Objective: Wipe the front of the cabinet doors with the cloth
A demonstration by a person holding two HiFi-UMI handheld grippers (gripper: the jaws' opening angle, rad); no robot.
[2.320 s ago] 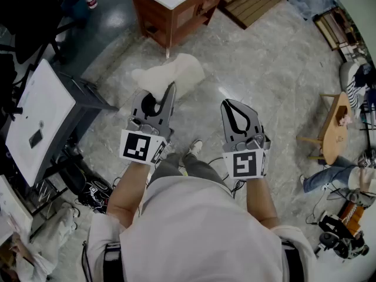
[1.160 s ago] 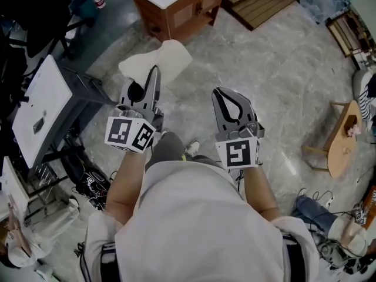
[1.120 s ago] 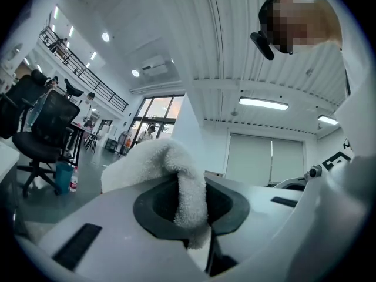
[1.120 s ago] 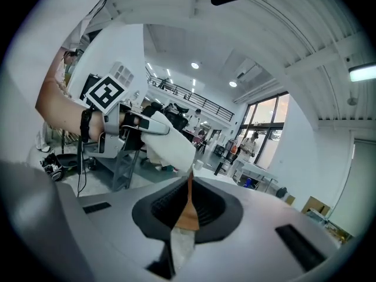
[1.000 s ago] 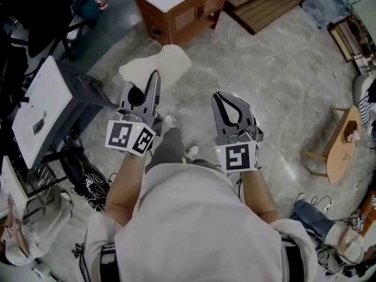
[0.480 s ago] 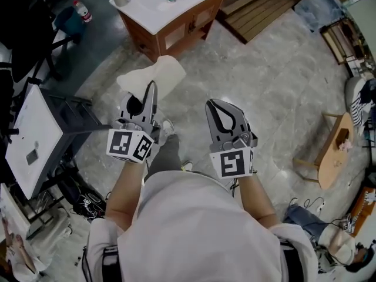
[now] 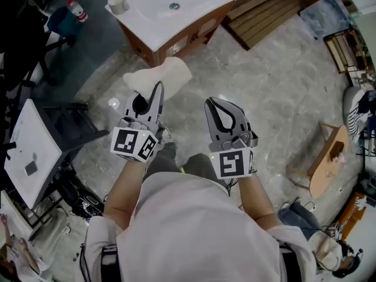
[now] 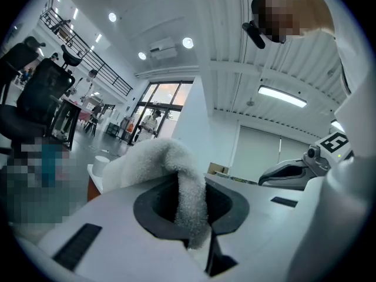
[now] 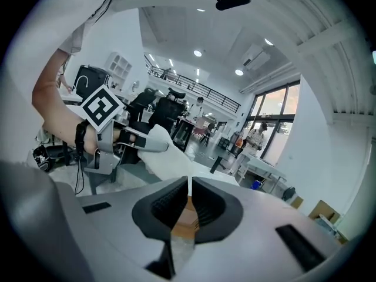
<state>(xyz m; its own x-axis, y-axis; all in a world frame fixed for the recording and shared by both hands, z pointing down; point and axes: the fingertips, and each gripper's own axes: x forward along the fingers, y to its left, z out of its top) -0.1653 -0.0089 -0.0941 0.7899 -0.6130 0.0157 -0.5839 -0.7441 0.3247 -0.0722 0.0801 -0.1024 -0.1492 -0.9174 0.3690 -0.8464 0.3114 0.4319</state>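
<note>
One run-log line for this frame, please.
left gripper: shut on cloth | right gripper: shut, empty | cabinet: ahead, doors not yet touched | phase: before wiping

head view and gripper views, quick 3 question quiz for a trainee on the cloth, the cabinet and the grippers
1. True or false: the cloth is clamped in the right gripper.
2. Pick one. In the head view the cabinet shows: A) at the top, beyond both grippers; B) at the bottom right; C) between the two grippers.
3. Fill the blank: the right gripper's jaws stand ____, with nothing between them.

Key
1. False: the left gripper is shut on it.
2. A
3. together
</note>
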